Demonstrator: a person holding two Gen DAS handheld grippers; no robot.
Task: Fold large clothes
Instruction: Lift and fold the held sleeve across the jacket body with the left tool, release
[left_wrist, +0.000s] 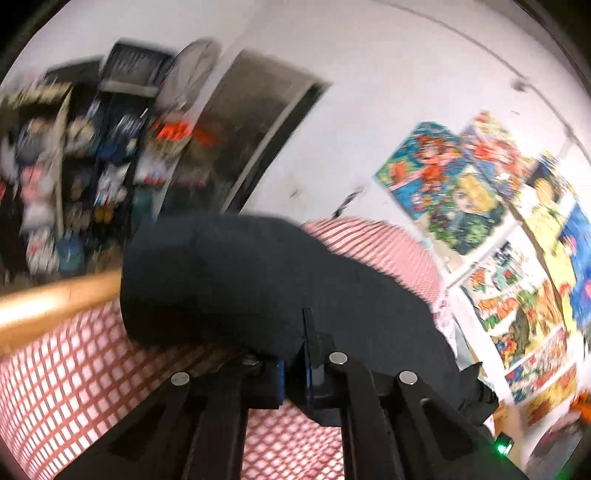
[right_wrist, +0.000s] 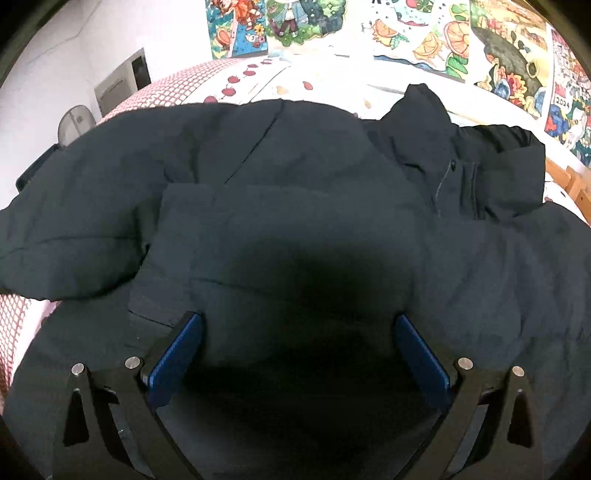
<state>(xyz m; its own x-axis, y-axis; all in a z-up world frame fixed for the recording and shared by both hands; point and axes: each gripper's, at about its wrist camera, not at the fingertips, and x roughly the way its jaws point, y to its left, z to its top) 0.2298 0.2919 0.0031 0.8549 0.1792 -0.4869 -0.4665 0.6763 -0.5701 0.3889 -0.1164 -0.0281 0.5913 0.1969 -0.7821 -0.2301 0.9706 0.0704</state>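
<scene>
Two grippers work a dark jacket (right_wrist: 295, 206): left gripper (left_wrist: 295, 373) pinches its fabric, right gripper (right_wrist: 297, 354) hovers wide above it.

A black jacket (right_wrist: 295, 192) lies on a red-and-white checked bedspread (left_wrist: 74, 369). Beyond the jacket, the sheet (right_wrist: 317, 81) is white with small red fruit prints, and many-coloured cartoon posters (left_wrist: 443, 173) cover the white wall. The gripper pads (right_wrist: 173, 354) above the jacket are blue.
</scene>
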